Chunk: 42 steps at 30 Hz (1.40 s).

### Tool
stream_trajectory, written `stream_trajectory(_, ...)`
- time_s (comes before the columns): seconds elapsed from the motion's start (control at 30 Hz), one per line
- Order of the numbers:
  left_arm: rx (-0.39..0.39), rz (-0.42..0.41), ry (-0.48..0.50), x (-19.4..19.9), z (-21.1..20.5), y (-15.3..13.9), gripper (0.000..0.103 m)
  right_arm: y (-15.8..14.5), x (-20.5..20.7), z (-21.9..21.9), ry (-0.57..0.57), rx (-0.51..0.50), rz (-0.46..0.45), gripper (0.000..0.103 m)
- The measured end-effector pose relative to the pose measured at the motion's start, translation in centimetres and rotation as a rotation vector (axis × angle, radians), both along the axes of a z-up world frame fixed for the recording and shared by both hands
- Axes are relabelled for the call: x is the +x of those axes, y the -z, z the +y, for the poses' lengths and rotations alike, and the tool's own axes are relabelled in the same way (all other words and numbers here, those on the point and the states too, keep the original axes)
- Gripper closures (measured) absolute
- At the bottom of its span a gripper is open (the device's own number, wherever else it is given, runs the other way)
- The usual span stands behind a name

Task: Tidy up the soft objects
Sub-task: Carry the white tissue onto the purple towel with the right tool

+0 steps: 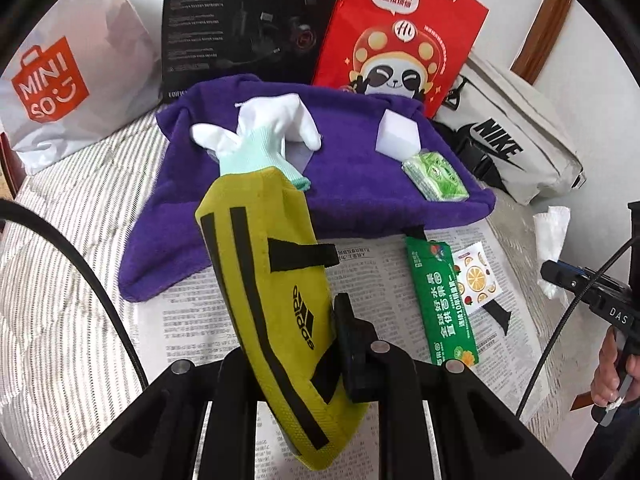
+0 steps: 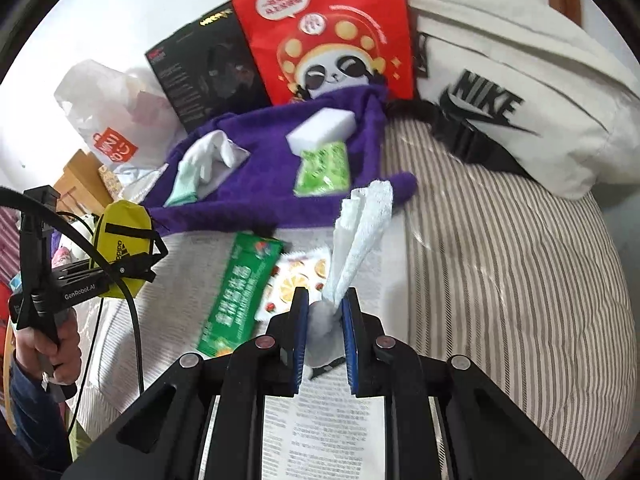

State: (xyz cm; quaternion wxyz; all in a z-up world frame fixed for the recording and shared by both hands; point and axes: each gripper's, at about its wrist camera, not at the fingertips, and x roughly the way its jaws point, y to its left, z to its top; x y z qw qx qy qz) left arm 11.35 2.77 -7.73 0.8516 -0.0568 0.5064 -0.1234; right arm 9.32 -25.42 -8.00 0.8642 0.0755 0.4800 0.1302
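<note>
Partly hidden, the left hand-held gripper (image 1: 320, 360) clamps a yellow pouch (image 1: 276, 304); the right hand-held gripper (image 2: 324, 320) pinches tissue (image 2: 356, 232).

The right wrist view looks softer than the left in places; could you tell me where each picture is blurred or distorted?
Right wrist view: the green snack packet is smeared by motion blur, while the white tissue in the gripper stays sharp. Left wrist view: crisp throughout, the yellow pouch logo readable. Both: fisheye bending with dark vignetted corners.
</note>
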Motion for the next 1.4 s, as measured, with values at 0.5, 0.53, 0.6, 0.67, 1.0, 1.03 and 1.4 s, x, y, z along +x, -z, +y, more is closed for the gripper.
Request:
stream_trajectory(0.5, -0.024, -0.063, -0.034, 1.0, 1.9, -3.2, 0.086, -2.2, 3.0, 3.7, -0.061, 0.003, -0.035, 0.086)
stream_trajectory(0.53, -0.026, -0.065, -0.034, 1.3, 1.9, -3.3, 0.086, -2.3, 3.3, 3.9, -0.061, 0.003, -0.035, 0.086)
stream_trajectory(0.6, -0.026, -0.071, -0.035, 1.9, 2.1, -3.5, 0.086, -2.6, 3.8, 4.1, -0.061, 0.002, -0.038, 0.086)
stream_trajectory(0.67, -0.030, -0.070, -0.033, 2.4, 2.2, -3.5, 0.086, -2.7, 4.3, 4.4, -0.067, 0.001, -0.042, 0.086)
stream_trajectory(1.0, -0.035, -0.070, -0.021, 5.2, 2.7, -3.3, 0.086, -1.9, 8.9, 6.4, -0.096, -0.017, -0.013, 0.086)
stream_trajectory(1.03, -0.038, -0.070, -0.024, 5.5, 2.8, -3.2, 0.086, -1.7, 9.5, 6.8, -0.100, -0.021, -0.010, 0.086)
stream_trajectory(1.4, -0.044, -0.052, -0.016, 7.7, 3.8, -2.0, 0.086, 3.5, 15.9, 9.7, -0.138, -0.035, 0.143, 0.086)
